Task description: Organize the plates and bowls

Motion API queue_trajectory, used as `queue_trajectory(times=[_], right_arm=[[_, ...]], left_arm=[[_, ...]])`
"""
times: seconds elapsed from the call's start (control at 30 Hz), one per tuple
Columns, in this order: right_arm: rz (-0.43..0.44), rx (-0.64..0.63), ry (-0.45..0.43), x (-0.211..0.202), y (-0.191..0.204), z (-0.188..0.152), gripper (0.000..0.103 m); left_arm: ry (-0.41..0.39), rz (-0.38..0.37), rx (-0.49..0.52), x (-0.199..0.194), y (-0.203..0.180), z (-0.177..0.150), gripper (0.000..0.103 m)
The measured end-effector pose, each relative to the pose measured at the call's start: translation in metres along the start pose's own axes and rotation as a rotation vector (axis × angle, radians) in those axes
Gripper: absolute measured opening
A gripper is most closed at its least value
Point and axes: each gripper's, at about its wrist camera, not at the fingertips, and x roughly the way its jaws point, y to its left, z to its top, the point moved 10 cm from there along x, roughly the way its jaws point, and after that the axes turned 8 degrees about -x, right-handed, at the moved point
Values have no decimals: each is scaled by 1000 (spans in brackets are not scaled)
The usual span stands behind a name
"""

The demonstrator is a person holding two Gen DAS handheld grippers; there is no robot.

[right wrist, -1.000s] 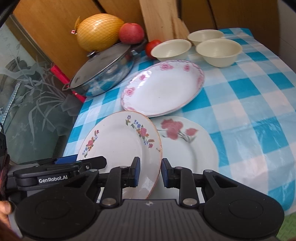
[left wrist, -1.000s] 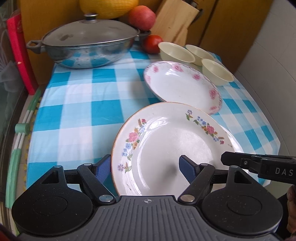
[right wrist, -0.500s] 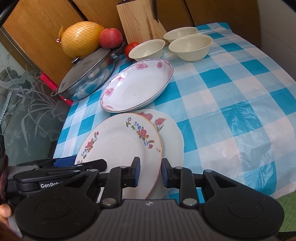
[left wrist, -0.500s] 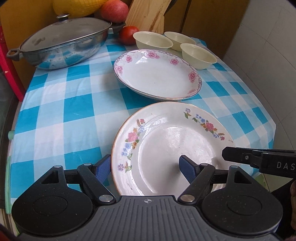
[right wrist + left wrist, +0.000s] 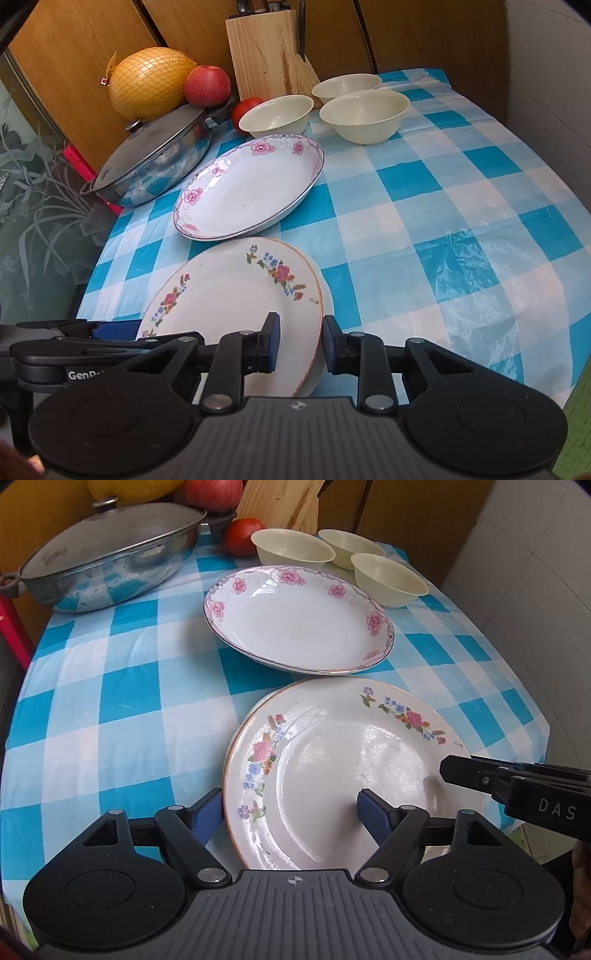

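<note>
The gold-rimmed floral plate (image 5: 236, 310), clamped by the right gripper (image 5: 300, 341), now covered the lower white plate (image 5: 327, 295) on blue-checked cloth (image 5: 443, 229); left gripper (image 5: 288, 814) gaped.

The tablecloth (image 5: 424, 206) is checked blue and white. The near plate (image 5: 343, 775) is white with multicoloured flower sprigs; the oval dish (image 5: 299, 620) is white, rimmed with pink roses. Three bowls (image 5: 364, 114) are plain cream.
</note>
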Motion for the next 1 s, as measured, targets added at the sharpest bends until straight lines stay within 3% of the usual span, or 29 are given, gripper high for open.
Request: queue_trajectory(times=[0.2,0.4,0.5,0.63,0.87,1.0], right_arm=[[-32,-16,-8,4,-1,4,25],[-119,-84,-103,-5,-4,19,25],[-80,-49,-70,-1,-6,18,25],[-94,-49,-66,2,-10,21,25],[-73,-22,-65,12,-12,41,25],[-49,38,-61,22,-20,59,25]], left_arm=[[-1,1,-6,2,0,3,82],[-38,11,6,-4,3,7,81],[-54,10,-17,-9,10,10,81],[-55,5,-89,-10,25,18,81],[-78,53,-155,-6,40,43,84],[-77,18,-237,-4,50,61,84]])
